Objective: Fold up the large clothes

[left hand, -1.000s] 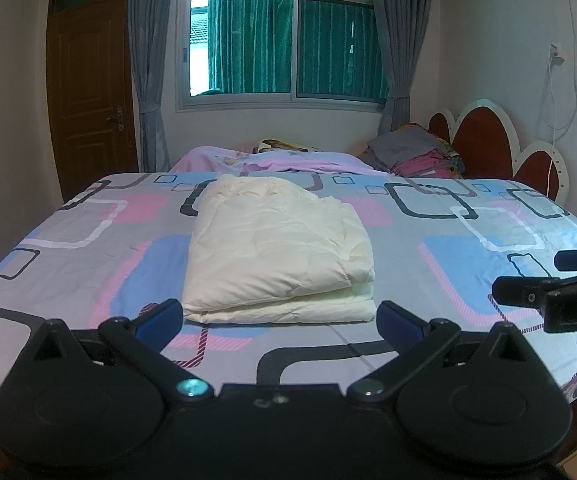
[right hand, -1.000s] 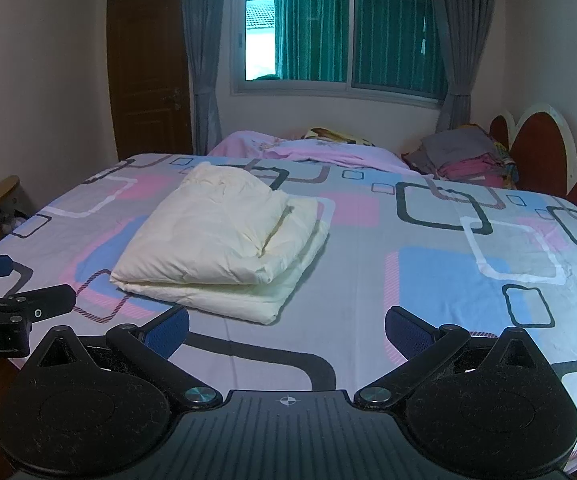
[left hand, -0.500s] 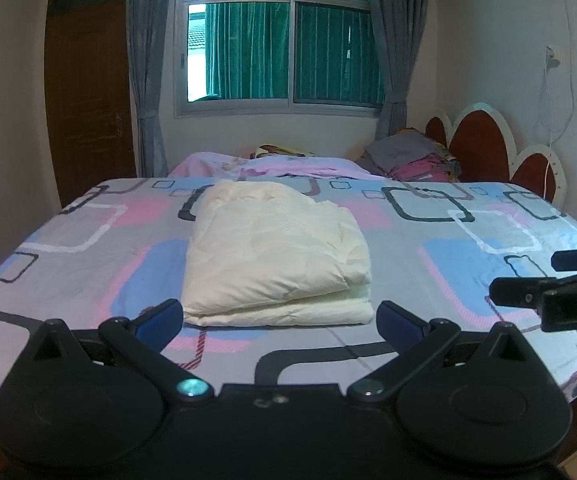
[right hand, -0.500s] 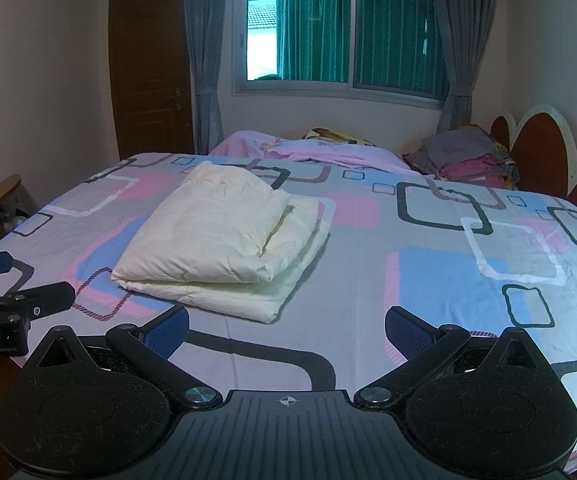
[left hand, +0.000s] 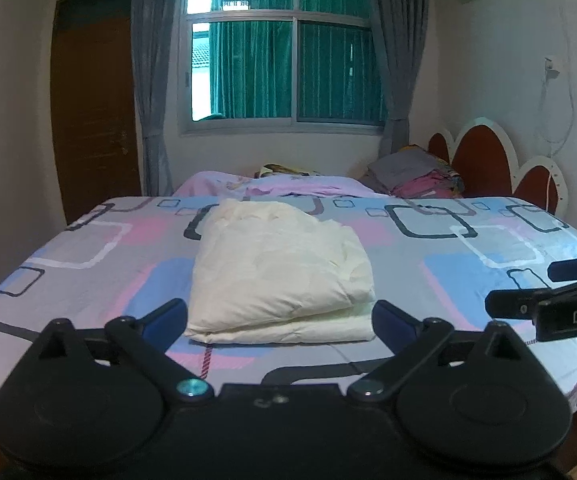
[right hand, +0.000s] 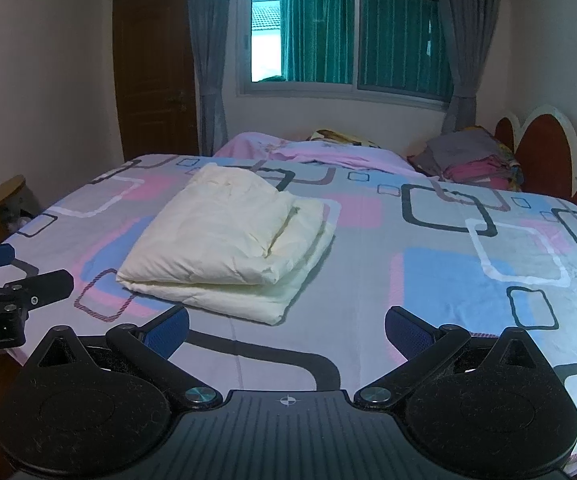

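I see a cream garment (left hand: 278, 268) lying folded into a thick rectangle on the bed (left hand: 468, 248), whose sheet is patterned with pink, blue and grey squares. My left gripper (left hand: 279, 318) has its fingers (left hand: 166, 318) spread wide, empty, with the garment's near edge just beyond and between their tips. My right gripper (right hand: 287, 328), fingers (right hand: 408, 330) also spread and empty, sits back from the garment, which lies ahead and slightly left.
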`<action>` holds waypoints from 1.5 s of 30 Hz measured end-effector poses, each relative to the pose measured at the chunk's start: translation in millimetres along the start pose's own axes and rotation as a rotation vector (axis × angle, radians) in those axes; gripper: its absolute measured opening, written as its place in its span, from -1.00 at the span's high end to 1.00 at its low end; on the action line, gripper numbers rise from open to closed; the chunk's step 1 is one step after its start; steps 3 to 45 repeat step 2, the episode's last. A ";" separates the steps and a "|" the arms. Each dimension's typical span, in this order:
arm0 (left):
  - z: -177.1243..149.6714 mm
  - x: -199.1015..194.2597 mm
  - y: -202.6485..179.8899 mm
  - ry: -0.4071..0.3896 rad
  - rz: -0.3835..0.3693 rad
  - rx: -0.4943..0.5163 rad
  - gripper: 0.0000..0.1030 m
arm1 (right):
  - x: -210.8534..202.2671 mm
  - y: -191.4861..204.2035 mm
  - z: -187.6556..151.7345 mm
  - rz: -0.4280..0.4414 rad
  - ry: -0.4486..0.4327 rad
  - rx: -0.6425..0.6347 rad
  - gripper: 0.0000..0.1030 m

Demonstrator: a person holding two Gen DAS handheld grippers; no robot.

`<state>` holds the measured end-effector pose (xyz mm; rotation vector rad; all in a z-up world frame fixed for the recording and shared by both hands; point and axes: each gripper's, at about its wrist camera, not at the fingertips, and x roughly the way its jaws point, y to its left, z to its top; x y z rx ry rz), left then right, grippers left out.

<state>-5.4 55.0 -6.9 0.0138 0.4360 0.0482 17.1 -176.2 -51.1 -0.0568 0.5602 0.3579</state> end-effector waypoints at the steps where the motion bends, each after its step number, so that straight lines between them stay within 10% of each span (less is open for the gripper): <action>1: 0.6 0.0 -1.3 -0.001 0.012 0.004 -1.00 | 0.2 -0.5 0.4 0.001 -0.001 -0.002 -1.00; 45: 0.8 0.6 -2.3 0.002 0.018 0.008 -1.00 | 0.5 -0.9 0.6 0.003 -0.001 -0.002 -1.00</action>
